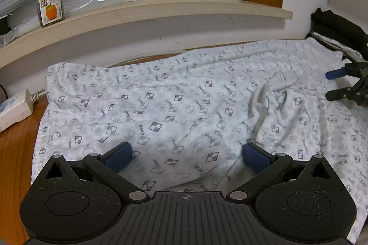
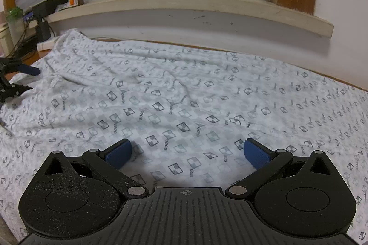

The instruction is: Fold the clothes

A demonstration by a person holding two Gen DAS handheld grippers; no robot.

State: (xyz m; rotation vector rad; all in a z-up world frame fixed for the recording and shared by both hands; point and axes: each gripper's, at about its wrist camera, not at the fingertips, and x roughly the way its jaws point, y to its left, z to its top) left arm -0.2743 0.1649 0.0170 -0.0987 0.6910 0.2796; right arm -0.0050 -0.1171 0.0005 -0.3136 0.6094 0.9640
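Note:
A white garment (image 1: 174,106) printed with small grey checker squares lies spread and wrinkled over the wooden table; the same garment (image 2: 184,102) fills the right wrist view. My left gripper (image 1: 187,156) hovers just above its near edge, wide open, blue pads apart, nothing held. My right gripper (image 2: 187,154) is likewise wide open over the cloth. The right gripper (image 1: 331,85) shows at the right edge of the left wrist view, open. At the left edge of the right wrist view the left gripper (image 2: 27,80) appears, open.
A glass jar (image 1: 49,4) stands on the window sill (image 1: 161,12) behind the table. A white power strip (image 1: 13,109) lies on the wood at left. Dark clothing (image 1: 338,28) is piled at the far right. Cables and a dark adapter (image 2: 42,28) sit at far left.

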